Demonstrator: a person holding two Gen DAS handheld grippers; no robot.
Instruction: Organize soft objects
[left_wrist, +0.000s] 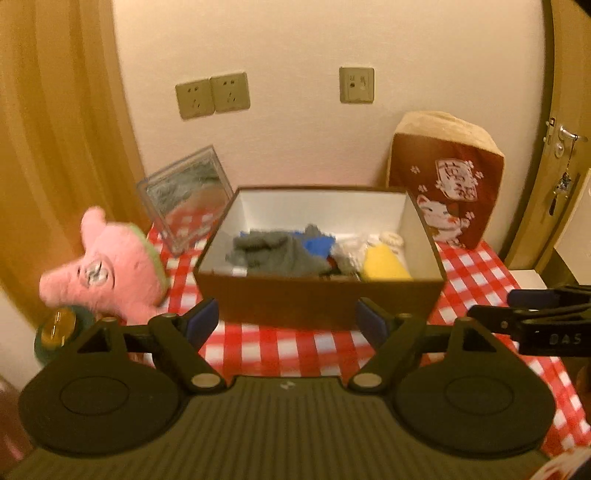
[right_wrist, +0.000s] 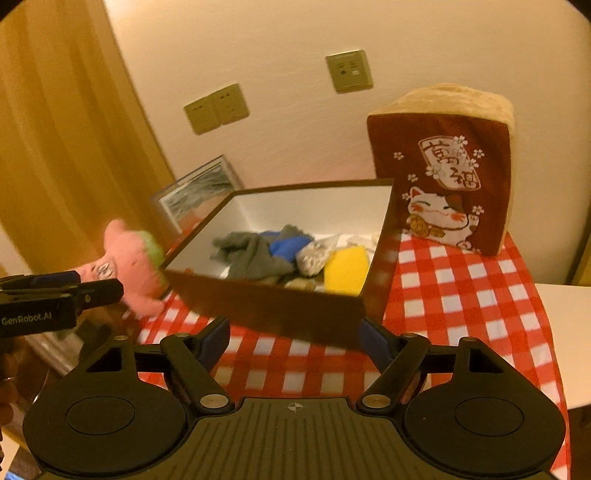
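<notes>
A brown cardboard box (left_wrist: 317, 295) (right_wrist: 266, 302) with a white inside sits on the red checked cloth. It holds a grey cloth (left_wrist: 273, 253) (right_wrist: 251, 254), a blue piece (left_wrist: 319, 245) (right_wrist: 288, 245), a white item (left_wrist: 354, 247) and a yellow item (left_wrist: 382, 264) (right_wrist: 347, 269). A pink plush (left_wrist: 110, 266) (right_wrist: 129, 266) lies left of the box. A brown cat cushion (left_wrist: 450, 184) (right_wrist: 450, 173) stands upright at the back right. My left gripper (left_wrist: 286, 321) is open and empty before the box. My right gripper (right_wrist: 293, 338) is open and empty before the box.
A clear plastic case (left_wrist: 184, 195) (right_wrist: 199, 192) leans against the wall behind the box. A green and gold round tin (left_wrist: 59, 328) sits at the table's left edge. Wall sockets and a wooden door frame stand behind. A white surface (right_wrist: 565, 314) lies to the right.
</notes>
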